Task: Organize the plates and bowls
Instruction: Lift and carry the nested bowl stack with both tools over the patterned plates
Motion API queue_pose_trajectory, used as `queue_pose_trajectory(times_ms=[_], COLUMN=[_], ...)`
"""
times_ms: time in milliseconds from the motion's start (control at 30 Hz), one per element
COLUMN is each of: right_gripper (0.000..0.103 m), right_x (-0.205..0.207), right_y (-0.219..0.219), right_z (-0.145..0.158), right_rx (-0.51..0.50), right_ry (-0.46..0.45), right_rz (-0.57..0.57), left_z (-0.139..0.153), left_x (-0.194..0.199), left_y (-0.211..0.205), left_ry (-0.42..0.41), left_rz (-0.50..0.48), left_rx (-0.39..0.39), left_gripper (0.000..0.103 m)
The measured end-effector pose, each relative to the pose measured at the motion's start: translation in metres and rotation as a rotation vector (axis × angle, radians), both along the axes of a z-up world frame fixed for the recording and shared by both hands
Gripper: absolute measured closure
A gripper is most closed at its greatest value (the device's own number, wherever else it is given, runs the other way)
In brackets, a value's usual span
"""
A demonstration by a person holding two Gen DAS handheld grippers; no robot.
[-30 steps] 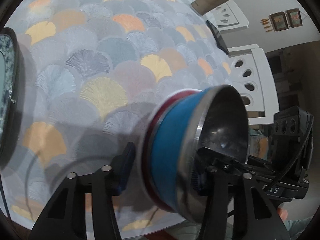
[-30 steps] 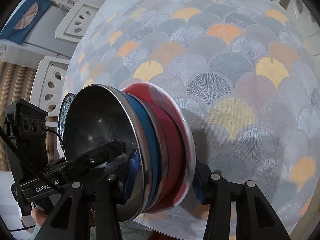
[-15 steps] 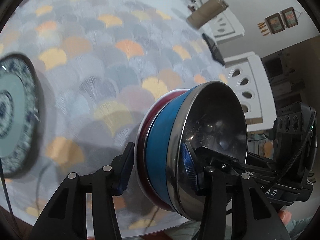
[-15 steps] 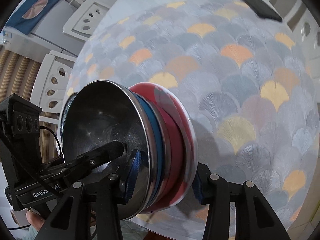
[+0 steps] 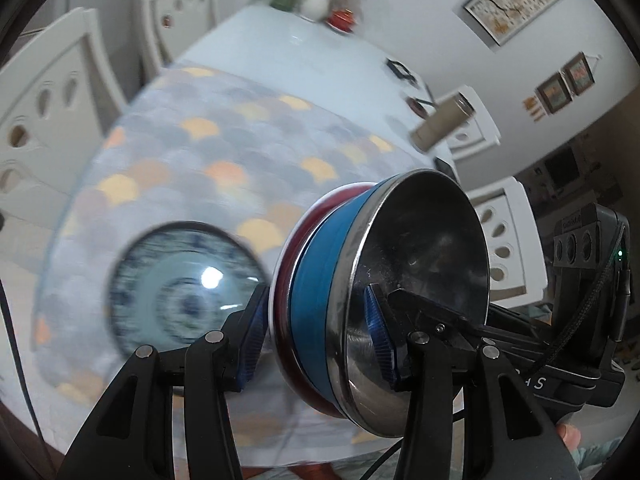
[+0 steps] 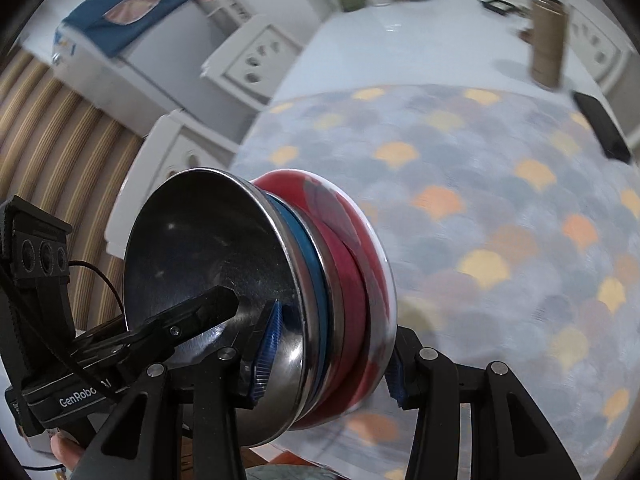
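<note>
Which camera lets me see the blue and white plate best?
The left wrist view. There the blue and white plate lies on the patterned cloth, nearly all in sight, though blurry, with only its lower edge hidden behind a claw finger and the bowls. The right wrist view shows nothing of it; the stacked bowls fill that side.

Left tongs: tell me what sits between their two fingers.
A nested stack: steel bowl, blue bowl and red bowl, clamped by the left tongs. The left wrist view shows it.
</note>
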State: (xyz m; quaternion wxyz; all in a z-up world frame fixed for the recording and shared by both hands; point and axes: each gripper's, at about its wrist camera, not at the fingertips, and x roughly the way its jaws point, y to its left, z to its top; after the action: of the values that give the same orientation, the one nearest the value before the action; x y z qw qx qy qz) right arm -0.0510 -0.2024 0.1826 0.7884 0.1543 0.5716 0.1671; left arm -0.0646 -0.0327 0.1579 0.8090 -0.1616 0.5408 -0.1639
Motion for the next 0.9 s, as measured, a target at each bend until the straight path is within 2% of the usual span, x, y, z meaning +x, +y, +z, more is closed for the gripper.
queue_pose_trajectory(times_ms=[133,333,467,600,900], right_gripper=[0.058,0.058,0.058,0.058,0.058], right_x=[0.008,0.014,0.019,0.026,0.031], right_y=[0.048,0.095,0.109,0.117,0.121], right_z=[-0.008,-0.044,-0.067,-0.082,-0.090], right_rx=[0.013,0.017,-0.021,-0.064,-0.083], right_ry=[0.019,0.103,0.135,0.151,0.156], right_rz=[0.032,0.037,0.019,-0.015,-0.068], left_z=[-0.011,-0.041,-0.067,-0.080,-0.084], left_x=[0.002,0.006,0.014,0.018,0.025], left_y=[0.039,0.081,0.092,0.098,0.106], left_ry=[0.020,0.075,0.119,0.140,0.126], left_rz=[0.033,0.034,0.007,-0.018,-0.045], left_rx=[0.018,0.007,-0.010,-0.035,-0.064], left_gripper=[0.059,0.059,0.059,0.059,0.059])
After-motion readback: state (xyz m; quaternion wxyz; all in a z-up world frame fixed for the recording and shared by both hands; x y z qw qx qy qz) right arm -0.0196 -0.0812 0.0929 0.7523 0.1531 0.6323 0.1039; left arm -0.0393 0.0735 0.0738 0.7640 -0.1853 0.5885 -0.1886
